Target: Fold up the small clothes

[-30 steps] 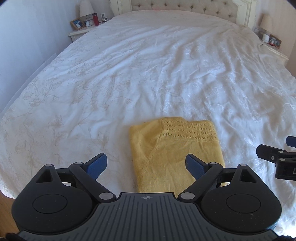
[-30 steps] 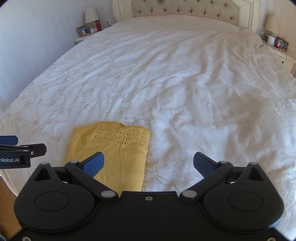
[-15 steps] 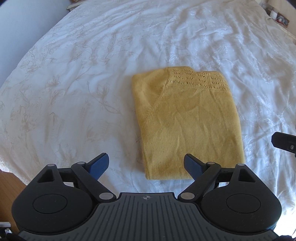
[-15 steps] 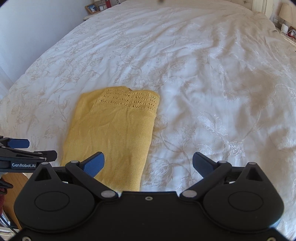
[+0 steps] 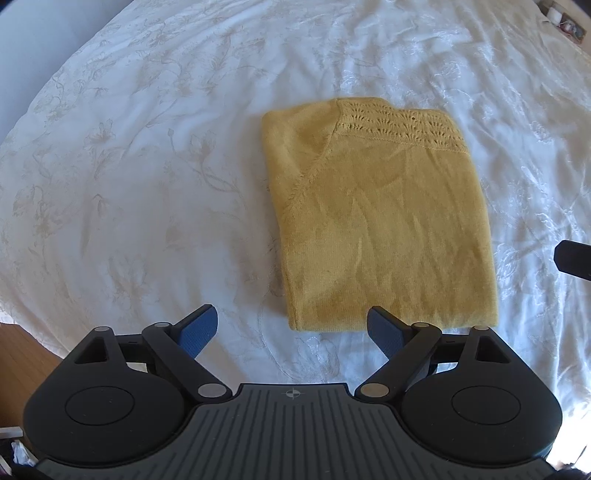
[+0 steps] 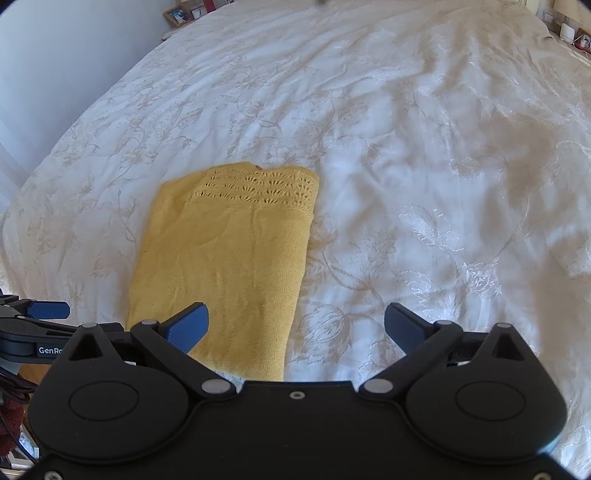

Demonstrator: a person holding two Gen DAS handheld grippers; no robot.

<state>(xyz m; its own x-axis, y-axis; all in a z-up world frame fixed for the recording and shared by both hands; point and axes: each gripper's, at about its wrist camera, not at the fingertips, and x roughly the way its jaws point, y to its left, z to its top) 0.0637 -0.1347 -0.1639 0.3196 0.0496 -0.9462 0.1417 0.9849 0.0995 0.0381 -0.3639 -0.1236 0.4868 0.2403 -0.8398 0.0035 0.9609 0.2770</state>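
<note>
The white floral bedspread (image 5: 147,166) fills both wrist views, where a second ago the headboard and bedside tables were in sight beyond it. Both cameras have been tipped downward and brought closer, so that the far end of the bed is now cut off in the left view and only a strip of framed pictures (image 6: 181,14) remains at the top edge of the right view.

On the bedspread, near its front edge, the yellow knitted garment (image 5: 376,221) lies flat as a tall rectangle, its openwork lace band (image 5: 402,125) at the end farthest from the grippers. It has not been shifted or reshaped between the earlier pictures and now; only its apparent place in the views has changed. It appears to be already folded lengthwise, though how many layers lie under the top one cannot be told from above.

The left gripper (image 5: 291,328) is held just short of the garment's near hem, over its left corner, with its blue pads spread wide and nothing between them. The right gripper (image 6: 295,325) is held over the garment's right near corner, its left pad above the cloth and its right pad above bare bedspread, equally wide and empty. Whether either is touching the fabric is hard to judge through the fisheye.

The change is judged to be an approach: both grippers have been lowered toward the near hem, probably for a cross fold carrying that hem up to the lace band.
</note>
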